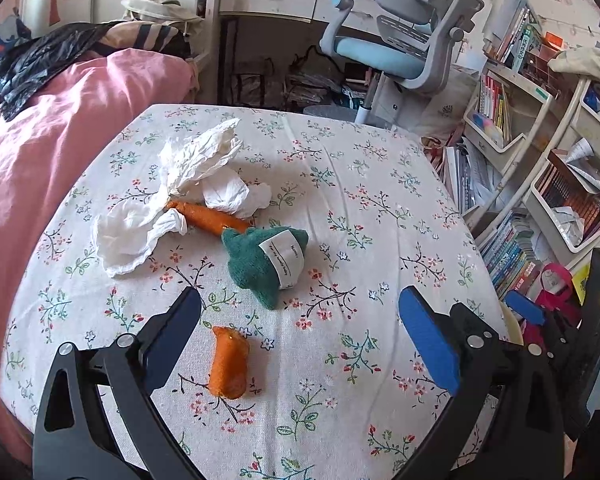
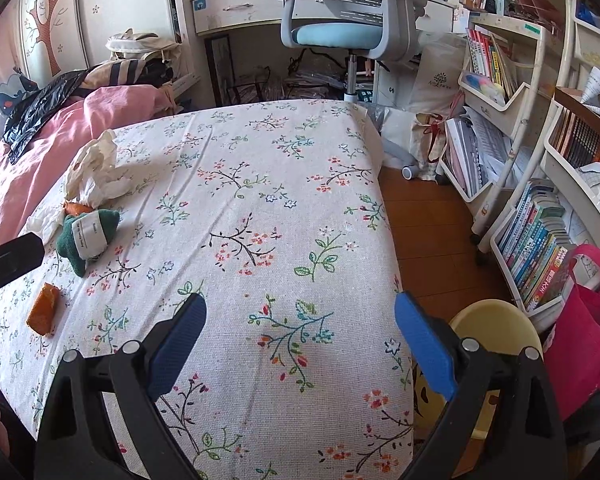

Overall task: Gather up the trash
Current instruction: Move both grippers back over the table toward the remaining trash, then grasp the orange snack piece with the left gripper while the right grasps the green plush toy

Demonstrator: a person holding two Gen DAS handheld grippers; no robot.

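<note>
On the floral tablecloth (image 1: 340, 208) lie crumpled white tissues (image 1: 188, 184), a plush carrot with an orange body (image 1: 208, 216) and green top (image 1: 260, 264), and a separate orange piece (image 1: 228, 362). My left gripper (image 1: 300, 336) is open and empty, its fingers straddling the orange piece from just above. My right gripper (image 2: 300, 340) is open and empty over the table's near right part. In the right wrist view the tissues (image 2: 94, 172), green top (image 2: 86, 240) and orange piece (image 2: 44, 314) lie at the left. A yellow bin (image 2: 496, 332) stands on the floor right of the table.
A pink duvet (image 1: 40, 152) with a black bag (image 1: 32, 68) lies left of the table. A blue office chair (image 2: 340, 32) and desk stand behind. Bookshelves (image 2: 532, 128) and a red bag (image 2: 580, 340) fill the right side, with wooden floor (image 2: 428, 232) between.
</note>
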